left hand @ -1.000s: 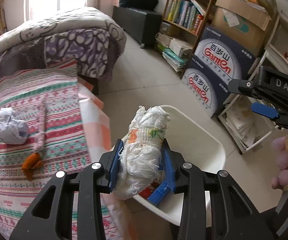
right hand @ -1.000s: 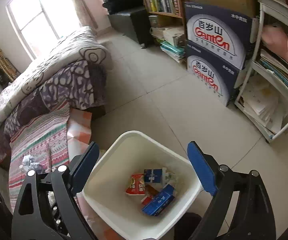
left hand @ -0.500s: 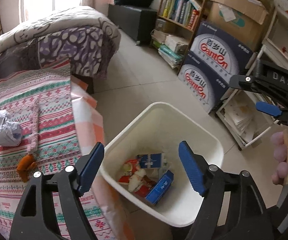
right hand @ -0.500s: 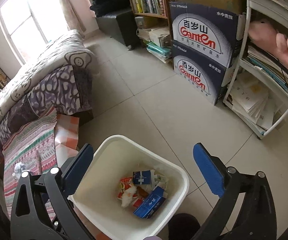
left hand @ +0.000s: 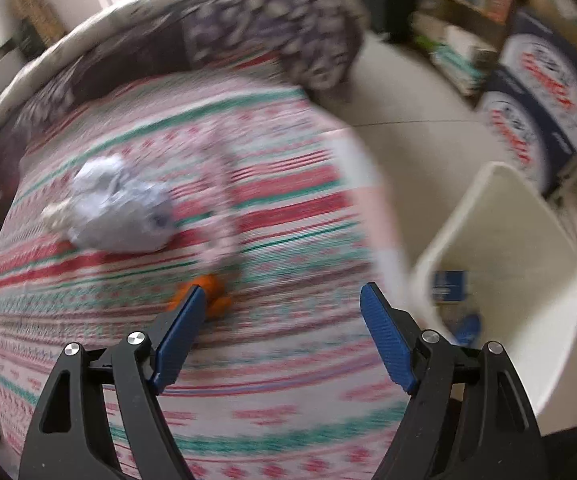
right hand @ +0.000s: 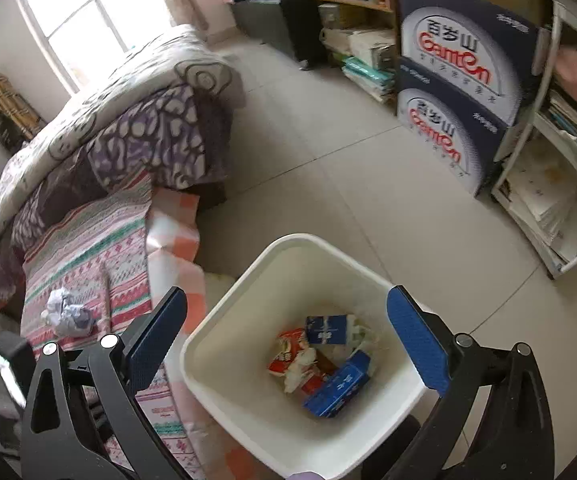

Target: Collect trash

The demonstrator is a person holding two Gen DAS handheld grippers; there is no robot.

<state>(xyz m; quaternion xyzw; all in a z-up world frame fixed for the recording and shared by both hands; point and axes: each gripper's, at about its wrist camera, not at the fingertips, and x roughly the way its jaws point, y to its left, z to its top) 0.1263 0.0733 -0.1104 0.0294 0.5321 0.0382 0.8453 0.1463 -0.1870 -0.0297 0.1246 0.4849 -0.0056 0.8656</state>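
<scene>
A striped bed cover (left hand: 288, 208) carries one crumpled paper wad (left hand: 116, 208), its long axis running left-right. Left gripper (left hand: 280, 300) and right gripper (right hand: 286, 300) are both released; the left's fingers have just been opening, nothing between them.

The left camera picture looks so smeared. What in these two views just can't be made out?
- Left wrist view: motion blur smears the orange scrap; the blue left jaw also covers part of it, so its kind is unclear.
- Left wrist view: the white bin is cut by the picture edge and blurred; its contents are unreadable.
- Right wrist view: the crumpled paper wad on the striped blanket is too small to show any print.
</scene>
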